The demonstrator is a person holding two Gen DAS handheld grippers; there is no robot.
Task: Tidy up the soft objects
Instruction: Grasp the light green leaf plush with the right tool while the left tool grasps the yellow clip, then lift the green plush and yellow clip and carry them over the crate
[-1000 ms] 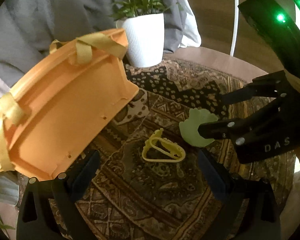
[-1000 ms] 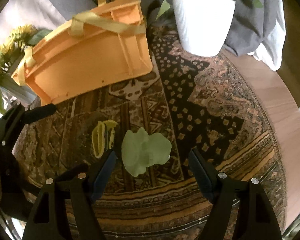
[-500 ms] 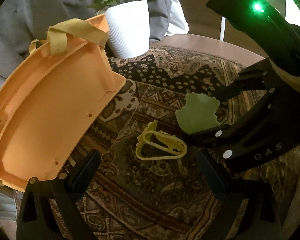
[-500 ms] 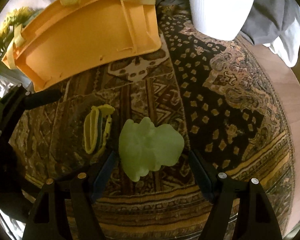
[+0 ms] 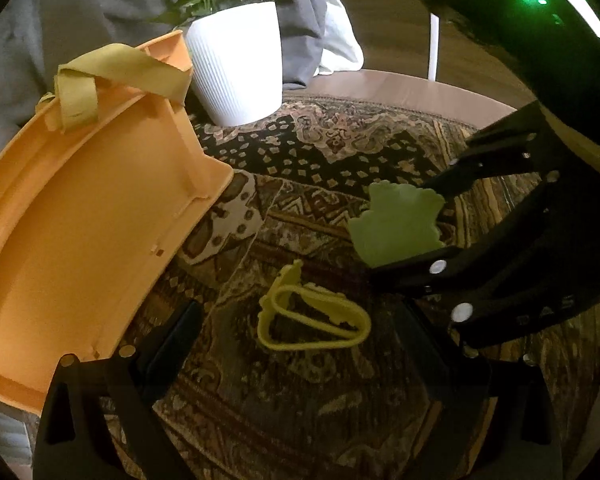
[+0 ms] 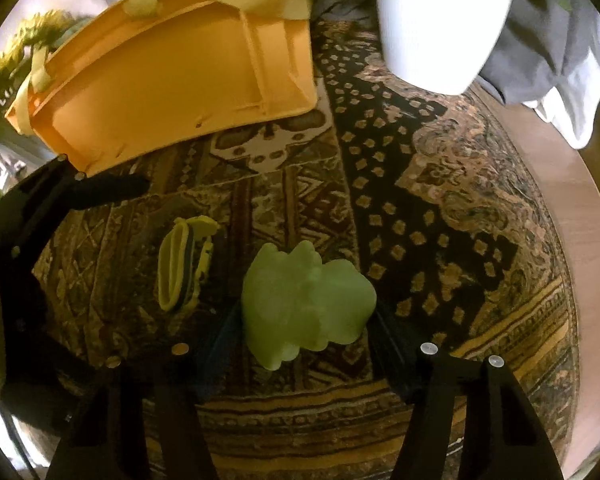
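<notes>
The step in hand looks like the pick-up of the pale green soft toy (image 6: 306, 306). It lies on the patterned cloth (image 6: 440, 208) covering the desk (image 6: 588, 280), directly between the 2 fingers of the right gripper (image 6: 300, 344), which stand spread on either side of it and do not yet press its flanks. From the left wrist view the same green toy (image 5: 398, 224) shows between those dark right fingers (image 5: 412, 270), so the gripper brackets it without clamping it.

The left gripper (image 5: 296, 344) is released too, its 2 fingers wide apart and holding nothing. The yellow looped soft piece (image 5: 312, 320) lies just ahead of them, roughly centred in the gap, apart from both.

The orange bin (image 5: 80, 232) with its yellow strap handles (image 5: 116, 76) sits tilted beyond the left finger, with a white plant pot (image 5: 238, 64) further back.

The next move, by my judgement, calls for squeezing the right fingers gently onto the green toy, since it should deform easily, then lifting and carrying it over to the orange bin.

Writing: pale letters on the right gripper's body, too dim here to read with confidence. No other labels show.
</notes>
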